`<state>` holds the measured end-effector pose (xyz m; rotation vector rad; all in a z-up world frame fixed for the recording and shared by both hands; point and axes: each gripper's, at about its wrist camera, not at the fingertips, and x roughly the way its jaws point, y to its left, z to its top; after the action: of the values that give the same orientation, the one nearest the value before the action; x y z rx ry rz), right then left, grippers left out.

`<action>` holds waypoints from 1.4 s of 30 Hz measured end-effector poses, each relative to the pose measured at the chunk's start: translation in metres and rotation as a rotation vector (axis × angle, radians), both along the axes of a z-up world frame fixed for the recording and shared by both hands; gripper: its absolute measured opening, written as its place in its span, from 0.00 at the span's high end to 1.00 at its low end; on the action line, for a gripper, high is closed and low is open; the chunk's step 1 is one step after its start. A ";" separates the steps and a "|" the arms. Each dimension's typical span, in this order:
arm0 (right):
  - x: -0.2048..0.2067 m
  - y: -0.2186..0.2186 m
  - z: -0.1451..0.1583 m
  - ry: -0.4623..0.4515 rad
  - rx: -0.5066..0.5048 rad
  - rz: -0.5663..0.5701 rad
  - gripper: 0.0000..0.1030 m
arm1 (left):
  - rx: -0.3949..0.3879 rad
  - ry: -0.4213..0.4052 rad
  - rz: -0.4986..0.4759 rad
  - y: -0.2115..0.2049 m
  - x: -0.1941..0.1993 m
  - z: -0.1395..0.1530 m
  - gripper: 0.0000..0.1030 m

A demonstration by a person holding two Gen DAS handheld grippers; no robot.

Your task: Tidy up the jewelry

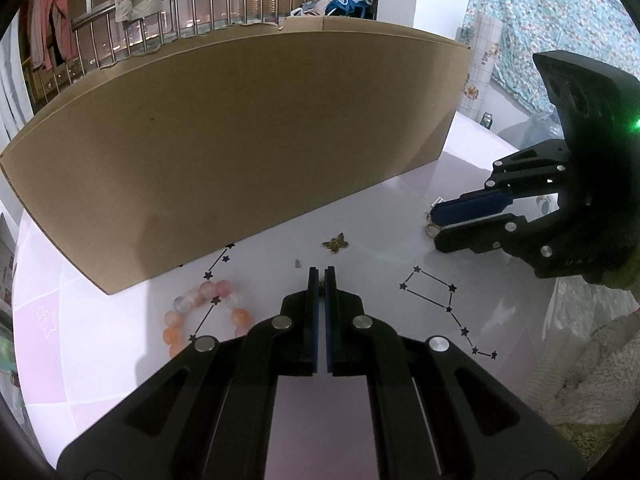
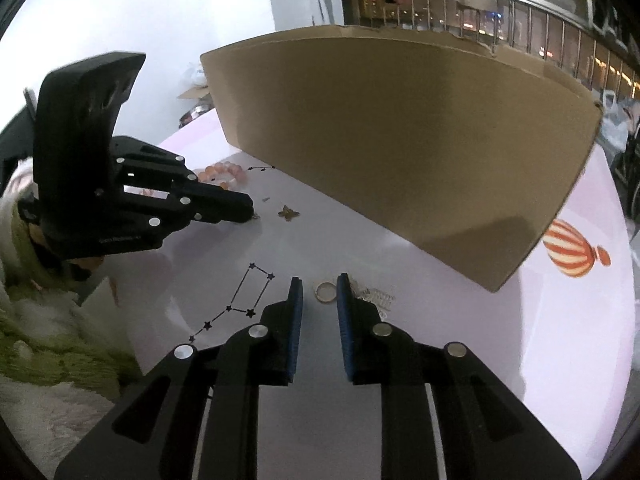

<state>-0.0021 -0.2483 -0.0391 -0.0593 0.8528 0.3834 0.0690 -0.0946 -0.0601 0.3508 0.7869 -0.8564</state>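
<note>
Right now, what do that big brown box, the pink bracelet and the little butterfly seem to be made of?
Box: cardboard, matte brown, torn ragged top edge. Bracelet: glossy, translucent pink-orange beads, glass or stone perhaps. Butterfly charm: gold-toned, likely metal.

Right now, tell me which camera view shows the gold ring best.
The right wrist view: the gold ring lies flat on the table, whole and unobstructed, just ahead of the open right claw. In the left wrist view the ring is far off at that claw's tips, small and partly hidden.

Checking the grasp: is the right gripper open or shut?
Open: right gripper pads stand apart, gold ring lying untouched between them.
</note>
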 end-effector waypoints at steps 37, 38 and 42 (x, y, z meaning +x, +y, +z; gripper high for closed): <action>0.008 0.003 0.002 0.002 -0.019 0.065 0.81 | -0.001 -0.002 0.001 0.001 0.000 0.001 0.98; 0.008 0.003 0.003 0.002 -0.023 0.066 0.81 | 0.000 -0.003 0.000 0.001 -0.001 0.001 0.98; 0.010 0.001 0.004 0.005 -0.026 0.068 0.89 | -0.001 -0.003 0.001 0.001 -0.001 0.001 0.98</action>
<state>0.0081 -0.2475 -0.0352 -0.1119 0.8622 0.4366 0.0682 -0.0935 -0.0595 0.3509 0.7844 -0.8550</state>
